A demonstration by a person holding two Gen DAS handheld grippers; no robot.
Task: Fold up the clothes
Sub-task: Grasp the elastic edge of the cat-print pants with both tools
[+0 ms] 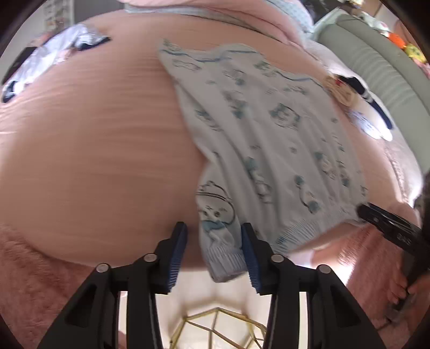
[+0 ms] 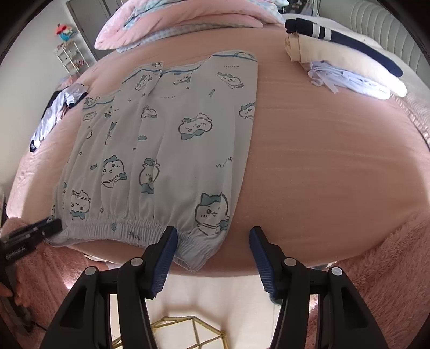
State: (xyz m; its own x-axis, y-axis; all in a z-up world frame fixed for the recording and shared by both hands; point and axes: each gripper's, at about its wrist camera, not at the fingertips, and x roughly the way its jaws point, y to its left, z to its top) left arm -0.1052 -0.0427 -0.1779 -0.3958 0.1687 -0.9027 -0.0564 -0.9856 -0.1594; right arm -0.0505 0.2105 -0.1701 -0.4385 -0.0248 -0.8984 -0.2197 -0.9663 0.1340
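1. Blue-padded, the left gripper sits nearest its camera with its jaws part spread. A waistband corner of the pants hangs between the pads; the right pad seems to touch the cloth, but with the picture blurred I cannot tell whether it is pinched.
2. Judging by that corner, the left gripper is placed there to take hold of the waistband's left end, ready for a fold.
3. Pants lie flat on the bed, legs running away from the waistband toward the pillows. Laid out smooth like this, they look ready for a fold across their width.
4. Right of the left gripper, along the same waistband, the right gripper hangs with jaws spread and nothing pinched. Its left pad is at the waistband's right corner, perhaps touching it; its right pad stands over bare sheet beside the pants.
5. That placement suggests each gripper is meant to take one waistband corner, so the cloth lifts evenly.
6. Left of the pants, well apart, lies a crumpled garment, likely waiting its turn.
7. Right of the pants, near the headboard, sits a pile of folded things, probably already done.
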